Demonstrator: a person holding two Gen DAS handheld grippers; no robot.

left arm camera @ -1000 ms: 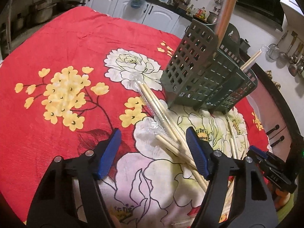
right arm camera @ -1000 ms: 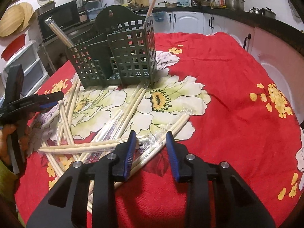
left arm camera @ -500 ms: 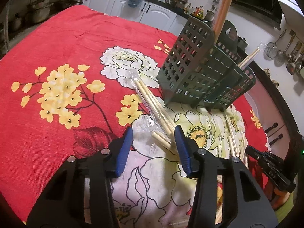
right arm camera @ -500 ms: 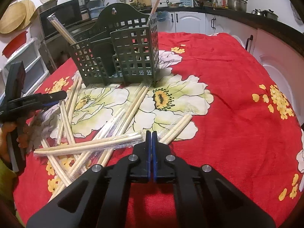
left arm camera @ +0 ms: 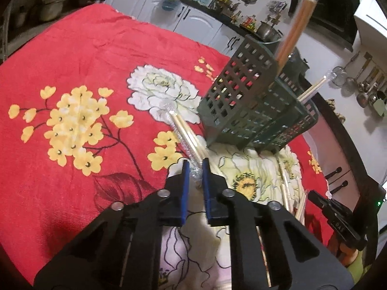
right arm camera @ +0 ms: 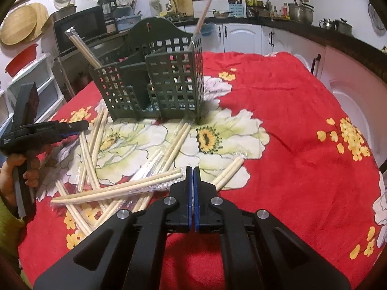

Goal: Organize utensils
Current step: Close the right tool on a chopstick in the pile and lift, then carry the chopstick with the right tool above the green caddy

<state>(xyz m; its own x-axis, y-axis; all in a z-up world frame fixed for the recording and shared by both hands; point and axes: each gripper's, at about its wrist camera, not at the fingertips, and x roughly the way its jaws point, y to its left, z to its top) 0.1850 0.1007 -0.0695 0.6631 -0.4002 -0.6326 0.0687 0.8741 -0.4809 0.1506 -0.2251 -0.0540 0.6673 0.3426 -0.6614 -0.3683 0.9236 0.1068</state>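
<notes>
A dark green slotted utensil holder [left arm camera: 241,106] [right arm camera: 169,84] stands on the red flowered cloth. A brown wrapped chopstick pair [left arm camera: 293,31] and a pale pair [left arm camera: 314,88] stick out of it. My left gripper [left arm camera: 194,169] is closing its jaws on the near end of a plastic-wrapped chopstick pair [left arm camera: 183,133] that lies in front of the holder, and the pads press on it. My right gripper [right arm camera: 192,176] is shut, its tips beside the end of another wrapped pair [right arm camera: 116,191]. Whether it pinches that wrapper I cannot tell.
Several more wrapped chopsticks [right arm camera: 94,145] lie scattered on the cloth [right arm camera: 290,120] left of the holder. A hand [right arm camera: 14,169] holds the left gripper at the left edge of the right wrist view. Kitchen cabinets [right arm camera: 241,38] and hanging ladles [left arm camera: 362,89] lie beyond the table.
Both grippers went from open to closed: the right one first, the left one from wide apart onto the wrapped chopsticks. Neither hand shifted much.
</notes>
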